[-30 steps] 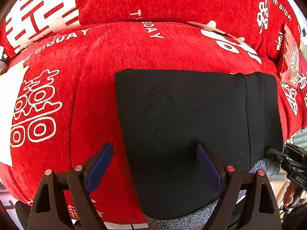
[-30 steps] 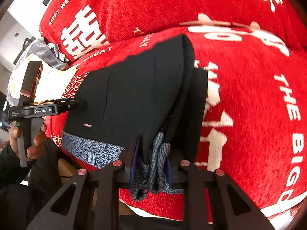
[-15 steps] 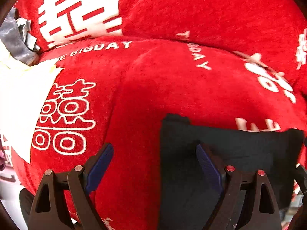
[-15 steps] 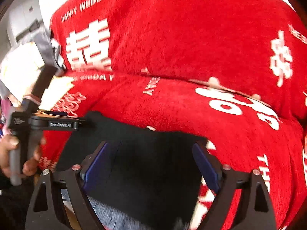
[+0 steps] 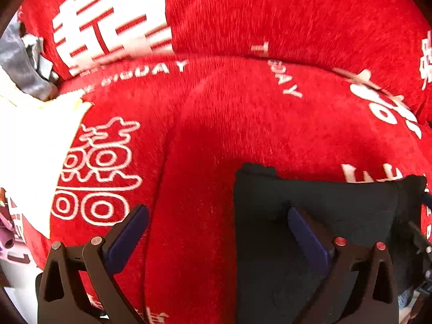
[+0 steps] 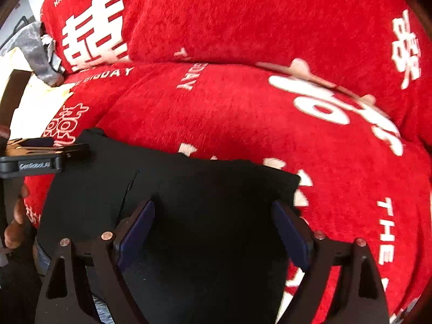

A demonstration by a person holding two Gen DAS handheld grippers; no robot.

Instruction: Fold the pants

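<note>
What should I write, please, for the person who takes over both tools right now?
Left tool: open, holds nothing, over the left edge of the pants.
Right tool: open, holds nothing, over the pants.
The black pants lie in a folded rectangle on the red sofa cover.
Done: the fold looks finished.
Left: maybe only smooth or check the edges; I cannot judge more.

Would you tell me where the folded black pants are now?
The black pants lie on the red sofa cover, lower centre in the right wrist view, under the open right gripper.
</note>
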